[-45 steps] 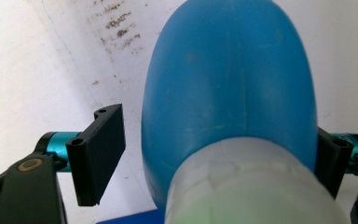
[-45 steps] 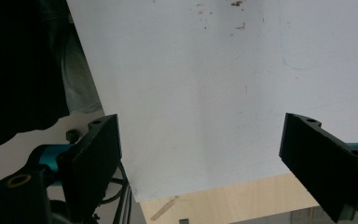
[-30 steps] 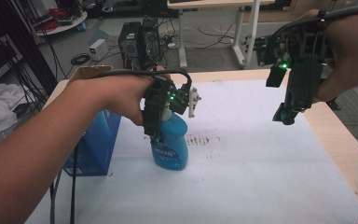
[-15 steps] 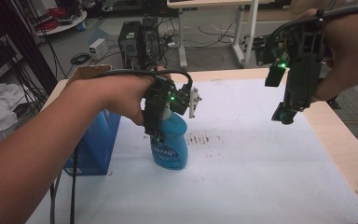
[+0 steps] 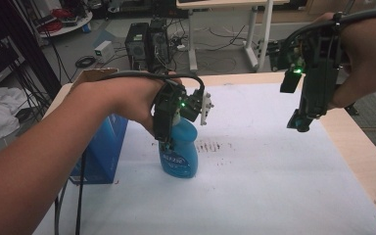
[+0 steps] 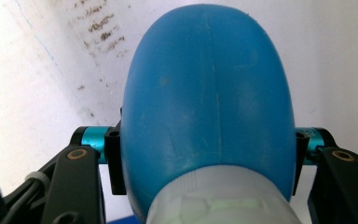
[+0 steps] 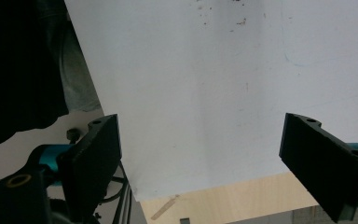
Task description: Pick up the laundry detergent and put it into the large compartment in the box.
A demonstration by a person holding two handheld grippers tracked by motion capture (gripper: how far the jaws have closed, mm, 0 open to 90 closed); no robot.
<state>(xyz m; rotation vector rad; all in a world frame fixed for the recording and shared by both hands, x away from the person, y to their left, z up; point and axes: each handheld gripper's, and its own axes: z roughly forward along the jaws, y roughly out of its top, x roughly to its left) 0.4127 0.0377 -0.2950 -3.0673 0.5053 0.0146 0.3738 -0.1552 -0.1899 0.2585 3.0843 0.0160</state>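
A blue plastic spray bottle (image 5: 178, 155) stands upright on the white sheet (image 5: 254, 196) that covers the tabletop (image 5: 357, 142), its rounded body smooth and glossy, with a label on its lower front and a pale collar at the neck. In the left gripper view the bottle's broad blue shoulder sits between the two black jaws, which press against its sides, so the left gripper (image 5: 169, 139) is clenched on the spray bottle from above, at its upper body just under the white trigger head (image 5: 205, 108). A patch of dark smudges (image 5: 215, 146) marks the sheet just beside the bottle, and a blue box (image 5: 103, 154) stands close on its other side, near the left forearm. The right gripper (image 5: 301, 122) hangs in the air well apart from the bottle, above the sheet's far right part near the tabletop edge, its jaws spread wide with nothing between them.
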